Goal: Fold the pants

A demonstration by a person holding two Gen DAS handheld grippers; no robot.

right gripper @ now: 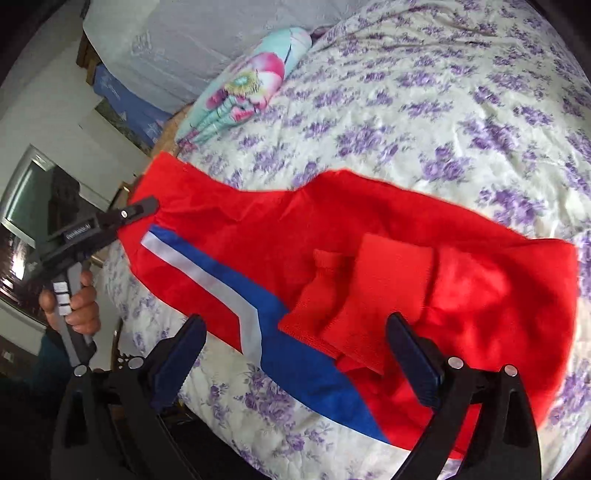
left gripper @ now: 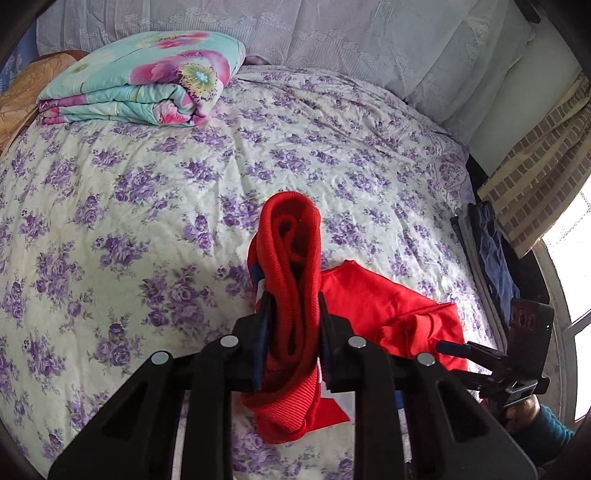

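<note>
Two black fingers (left gripper: pixel 325 325) of the left gripper (left gripper: pixel 291 314) stand nearly together, clamped on a bunched ribbed end of the red fleece pants with a blue-and-white side stripe (right gripper: pixel 369 240), lifting that bunch above the bed. The right gripper (right gripper: pixel 295 354) holds nothing; its jaws gape wide over the folded cuffs near the bed's edge, the pads clear of the cloth. One pair of pants is in the room, most of it spread across the cream quilted bedspread printed with purple flowers (left gripper: pixel 147 184). One folded turquoise quilt with pink blossoms (left gripper: pixel 147 81) sits at the far side of the bed, beside an orange patterned cushion (left gripper: pixel 22 96). A white lace cover (left gripper: pixel 332 33) drapes the wall behind. A brick-patterned curtain (left gripper: pixel 543 166) hangs by a bright window (left gripper: pixel 576 258) at one side. A person's hand (right gripper: pixel 74 302), in a dark teal sleeve (left gripper: pixel 546 424), grips the left tool's handle.
</note>
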